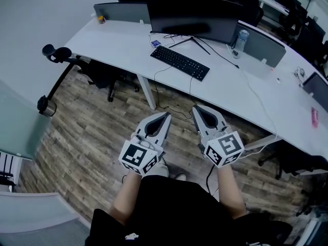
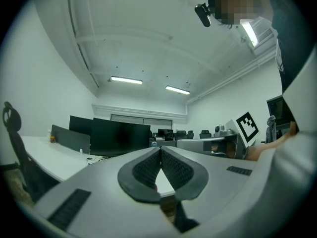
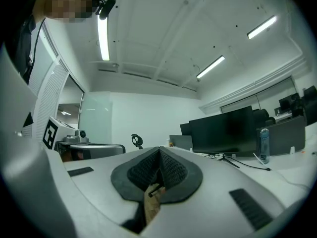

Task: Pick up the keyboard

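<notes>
A black keyboard [image 1: 180,62] lies on the white desk [image 1: 123,45], in front of a large dark monitor [image 1: 193,17]. Both grippers hover over the wooden floor, short of the desk's near edge. My left gripper [image 1: 167,115] is shut with nothing in it, its tips meeting. My right gripper [image 1: 195,108] is shut too and holds nothing. In the left gripper view the jaws [image 2: 160,148] touch at their tips, level with the desk. In the right gripper view the jaws [image 3: 159,149] are closed, with the monitor [image 3: 228,131] to the right.
A water bottle [image 1: 241,41] stands right of the monitor. Cables [image 1: 169,94] hang from the desk's edge. A black office chair [image 1: 97,70] sits at the left under the desk. Grey partitions [image 1: 123,12] line the desk's back. Another desk [image 1: 302,111] extends right.
</notes>
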`<state>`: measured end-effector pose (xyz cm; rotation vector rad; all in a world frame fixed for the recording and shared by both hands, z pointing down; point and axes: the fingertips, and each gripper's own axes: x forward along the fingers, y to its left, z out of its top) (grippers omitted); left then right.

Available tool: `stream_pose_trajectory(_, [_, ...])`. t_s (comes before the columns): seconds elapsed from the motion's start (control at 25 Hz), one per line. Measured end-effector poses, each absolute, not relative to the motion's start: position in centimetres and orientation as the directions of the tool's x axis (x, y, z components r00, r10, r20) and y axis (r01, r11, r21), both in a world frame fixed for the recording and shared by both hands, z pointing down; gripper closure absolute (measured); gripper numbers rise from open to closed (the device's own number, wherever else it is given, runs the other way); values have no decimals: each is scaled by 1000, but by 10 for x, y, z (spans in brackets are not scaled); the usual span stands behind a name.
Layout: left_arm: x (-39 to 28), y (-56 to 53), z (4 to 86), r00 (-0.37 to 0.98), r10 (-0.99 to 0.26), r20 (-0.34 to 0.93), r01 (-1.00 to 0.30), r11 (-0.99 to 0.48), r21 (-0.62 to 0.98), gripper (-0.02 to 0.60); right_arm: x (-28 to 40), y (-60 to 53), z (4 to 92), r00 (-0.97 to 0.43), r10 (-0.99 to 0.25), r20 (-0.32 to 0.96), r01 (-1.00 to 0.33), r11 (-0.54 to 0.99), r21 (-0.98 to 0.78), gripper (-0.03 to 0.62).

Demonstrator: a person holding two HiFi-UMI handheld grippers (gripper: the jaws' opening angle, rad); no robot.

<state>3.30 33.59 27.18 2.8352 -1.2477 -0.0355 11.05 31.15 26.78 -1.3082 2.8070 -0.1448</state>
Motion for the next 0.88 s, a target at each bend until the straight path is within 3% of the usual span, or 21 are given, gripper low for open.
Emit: stream_pose_trajectory(0.88, [11,265,288,681,-731,34,-732,-678,68,572,93,244,290,-618,-783,64,-784,609,-122,589])
